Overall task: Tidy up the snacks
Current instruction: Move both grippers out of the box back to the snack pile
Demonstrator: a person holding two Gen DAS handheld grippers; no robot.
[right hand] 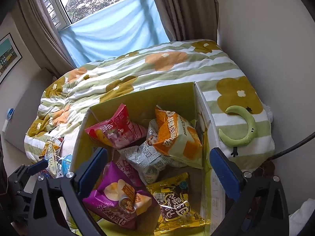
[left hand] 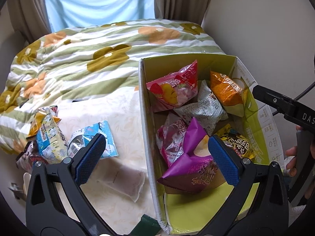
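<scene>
On the bed, a flowered quilt (left hand: 82, 59) is lying behind an open cardboard box (right hand: 137, 96) that is holding snack packets (right hand: 120, 131). More packets (left hand: 51, 141) are lying loose left of it. Both the left gripper (left hand: 155, 155) and right gripper (right hand: 157, 169) are gaping wide, gripping nothing.

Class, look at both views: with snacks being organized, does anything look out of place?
Yes. Several snack packets lie scattered on the bed left of the cardboard box, while the others are inside it. Nothing looks spilled or torn.
</scene>
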